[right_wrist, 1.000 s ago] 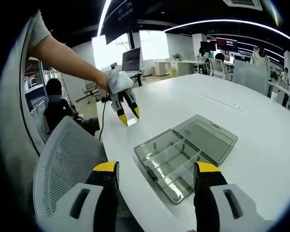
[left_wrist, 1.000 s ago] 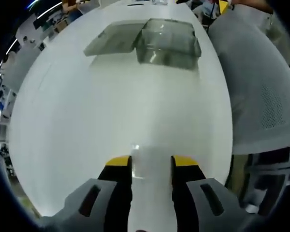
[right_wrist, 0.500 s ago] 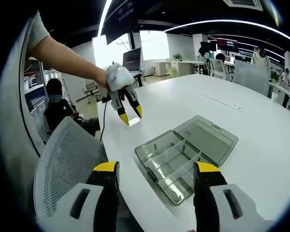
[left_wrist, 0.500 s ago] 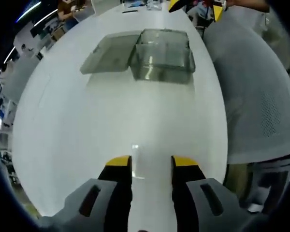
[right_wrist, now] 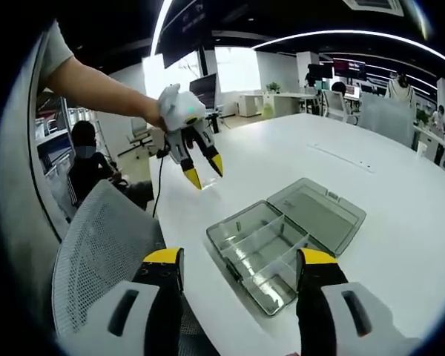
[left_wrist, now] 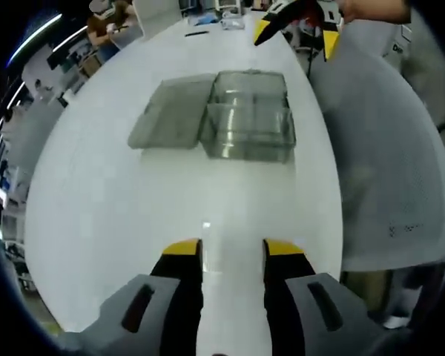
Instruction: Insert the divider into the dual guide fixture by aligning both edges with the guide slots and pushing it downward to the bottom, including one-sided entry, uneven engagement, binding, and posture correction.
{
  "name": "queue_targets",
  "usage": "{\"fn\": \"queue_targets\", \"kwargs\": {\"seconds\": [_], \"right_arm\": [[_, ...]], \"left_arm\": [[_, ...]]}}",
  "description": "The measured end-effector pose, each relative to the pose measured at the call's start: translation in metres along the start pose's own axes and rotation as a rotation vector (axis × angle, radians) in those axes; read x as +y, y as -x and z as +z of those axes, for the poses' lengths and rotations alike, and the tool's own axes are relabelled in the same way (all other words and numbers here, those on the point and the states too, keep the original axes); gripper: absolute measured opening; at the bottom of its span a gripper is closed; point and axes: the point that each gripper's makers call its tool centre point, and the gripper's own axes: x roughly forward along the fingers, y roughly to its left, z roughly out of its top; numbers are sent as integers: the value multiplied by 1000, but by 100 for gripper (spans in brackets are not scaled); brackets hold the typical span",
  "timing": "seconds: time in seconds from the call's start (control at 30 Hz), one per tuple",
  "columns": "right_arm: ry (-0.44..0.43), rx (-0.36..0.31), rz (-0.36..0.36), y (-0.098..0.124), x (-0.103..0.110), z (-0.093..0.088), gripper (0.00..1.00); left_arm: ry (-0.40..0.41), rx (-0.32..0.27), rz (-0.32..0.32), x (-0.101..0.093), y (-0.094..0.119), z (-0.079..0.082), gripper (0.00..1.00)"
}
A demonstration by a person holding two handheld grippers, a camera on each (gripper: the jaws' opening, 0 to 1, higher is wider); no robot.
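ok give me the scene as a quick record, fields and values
table: white table
box: clear compartment box on the table, its lid lying open flat beside it
left gripper: left gripper in the air over the table, short of the box, jaws apparently closed on a clear divider
right gripper: right gripper jaws open, empty, at the box's near side
divider in guide slots: not yet
nearby: grey mesh chair at the table edge
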Motion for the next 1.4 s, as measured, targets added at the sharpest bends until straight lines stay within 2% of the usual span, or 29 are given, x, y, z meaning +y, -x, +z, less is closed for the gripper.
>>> {"fn": "queue_targets", "kwargs": {"seconds": [0.87, 1.23, 1.4], "right_arm": [[-30, -3, 6, -2, -3, 1, 56], [-50, -16, 5, -2, -6, 5, 53], [-55, -19, 5, -3, -6, 6, 52]], "left_arm": [[-113, -157, 21, -14, 17, 88, 28], [-140, -210, 34, -20, 20, 115, 28], [-150, -225, 37, -23, 20, 122, 28]]}}
